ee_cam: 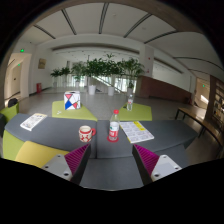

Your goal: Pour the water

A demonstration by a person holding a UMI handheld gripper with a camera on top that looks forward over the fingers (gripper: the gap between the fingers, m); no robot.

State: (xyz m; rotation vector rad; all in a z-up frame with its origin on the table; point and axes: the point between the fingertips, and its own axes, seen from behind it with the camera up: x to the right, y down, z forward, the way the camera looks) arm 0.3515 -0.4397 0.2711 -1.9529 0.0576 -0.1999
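The gripper [112,158] is open, holding nothing. The bottle [114,126] stands upright at 12 o'clock, just ahead; the cup [86,133] at 11.

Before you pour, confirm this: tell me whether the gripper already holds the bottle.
No. The gripper is open and empty, and the bottle stands on the grey table beyond the fingertips, beside the cup.

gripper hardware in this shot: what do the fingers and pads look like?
The gripper shows two fingers at the bottom of the view. Each finger is a light grey, blocky piece with angled faces. On each inner face sits a magenta pad, roughly triangular and ridged, tapering forward. No cables or markings are visible, and no hand or sleeve is in view.
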